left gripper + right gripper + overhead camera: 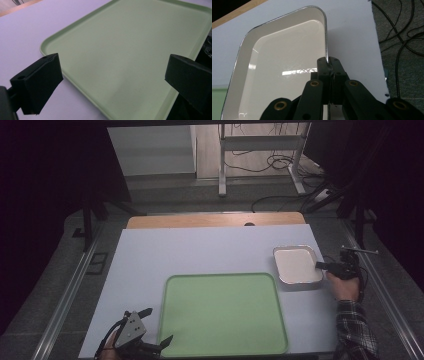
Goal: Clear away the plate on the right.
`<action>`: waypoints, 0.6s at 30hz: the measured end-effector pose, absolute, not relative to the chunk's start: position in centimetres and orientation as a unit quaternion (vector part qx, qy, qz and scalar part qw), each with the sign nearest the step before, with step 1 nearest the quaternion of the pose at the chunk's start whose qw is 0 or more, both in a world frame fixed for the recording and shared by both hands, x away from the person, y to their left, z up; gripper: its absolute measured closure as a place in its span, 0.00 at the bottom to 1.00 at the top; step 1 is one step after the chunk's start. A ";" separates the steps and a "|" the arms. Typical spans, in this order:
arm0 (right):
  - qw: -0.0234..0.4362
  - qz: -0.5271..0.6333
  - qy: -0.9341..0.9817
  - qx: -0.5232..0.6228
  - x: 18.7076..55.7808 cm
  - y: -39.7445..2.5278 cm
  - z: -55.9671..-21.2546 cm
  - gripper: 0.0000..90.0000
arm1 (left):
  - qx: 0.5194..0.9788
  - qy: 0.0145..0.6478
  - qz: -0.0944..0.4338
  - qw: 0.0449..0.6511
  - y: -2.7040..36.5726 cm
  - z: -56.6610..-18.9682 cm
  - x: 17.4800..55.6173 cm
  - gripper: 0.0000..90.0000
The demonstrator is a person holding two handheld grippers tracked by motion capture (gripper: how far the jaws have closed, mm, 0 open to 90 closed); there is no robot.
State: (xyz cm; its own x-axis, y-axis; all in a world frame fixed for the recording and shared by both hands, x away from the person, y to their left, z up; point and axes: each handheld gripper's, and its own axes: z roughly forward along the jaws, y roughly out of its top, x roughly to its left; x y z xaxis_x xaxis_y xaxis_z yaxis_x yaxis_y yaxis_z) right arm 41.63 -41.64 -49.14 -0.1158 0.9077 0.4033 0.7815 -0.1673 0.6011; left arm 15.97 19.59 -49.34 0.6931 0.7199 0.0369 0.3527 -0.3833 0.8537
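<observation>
A large pale green tray (223, 314) lies at the front middle of the white table. A small white metal-rimmed pan (296, 265) sits just right of it. My right gripper (321, 265) is shut on the pan's right rim; in the right gripper view the jaws pinch the shiny rim of the pan (277, 70), with my right gripper (328, 62) low in the centre. My left gripper (156, 326) stands open at the green tray's front left corner. In the left gripper view the green tray (130, 47) spreads between the wide jaws of my left gripper (120, 80), nothing held.
The white tabletop (200, 252) has a wooden strip (215, 220) along its far edge. Cables (402, 37) lie on the grey floor beyond the table's right edge. A metal frame (260, 155) stands on the floor behind the table.
</observation>
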 end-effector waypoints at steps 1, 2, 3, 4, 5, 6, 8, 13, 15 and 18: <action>0.081 0.386 0.641 0.659 41.5 -41.5 -49.1 0.99 | 0.806 0.333 0.207 0.445 19.6 -49.3 16.0 0.01; 0.081 0.386 0.641 0.659 41.5 -41.5 -49.1 0.99 | 0.805 0.333 0.206 0.445 19.6 -49.3 16.0 0.01; 0.081 0.386 0.642 0.657 41.4 -41.4 -49.1 0.99 | 0.805 0.333 0.206 0.445 19.6 -49.3 16.0 0.01; 0.080 0.386 0.644 0.656 41.4 -41.3 -49.0 0.99 | 0.805 0.333 0.206 0.445 19.6 -49.3 16.0 0.01; 0.080 0.387 0.646 0.653 41.2 -41.1 -48.9 0.99 | 0.805 0.333 0.206 0.445 19.6 -49.3 16.0 0.01; 0.079 0.388 0.646 0.652 41.1 -41.0 -48.8 0.99 | 0.805 0.333 0.206 0.445 19.6 -49.3 16.0 0.01; 0.076 0.389 0.647 0.652 41.0 -40.8 -48.8 0.99 | 0.805 0.333 0.207 0.445 19.6 -49.3 16.0 0.01; 0.073 0.388 0.657 0.642 40.4 -40.1 -48.5 0.99 | 0.806 0.332 0.207 0.445 19.6 -49.3 16.0 0.01; 0.070 0.391 0.659 0.639 40.1 -39.9 -48.4 0.99 | 0.806 0.332 0.207 0.445 19.6 -49.3 16.0 0.01; 0.067 0.395 0.663 0.632 39.6 -39.4 -48.2 0.99 | 0.806 0.332 0.207 0.445 19.6 -49.3 16.0 0.01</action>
State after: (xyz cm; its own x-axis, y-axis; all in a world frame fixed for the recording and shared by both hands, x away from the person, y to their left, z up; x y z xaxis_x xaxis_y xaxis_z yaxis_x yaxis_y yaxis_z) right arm 39.59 -39.39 -48.22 -0.1918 0.8912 0.4110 0.7861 -0.1112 0.6080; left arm 15.96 19.57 -49.33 0.6942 0.7187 0.0384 0.3506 -0.3844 0.8540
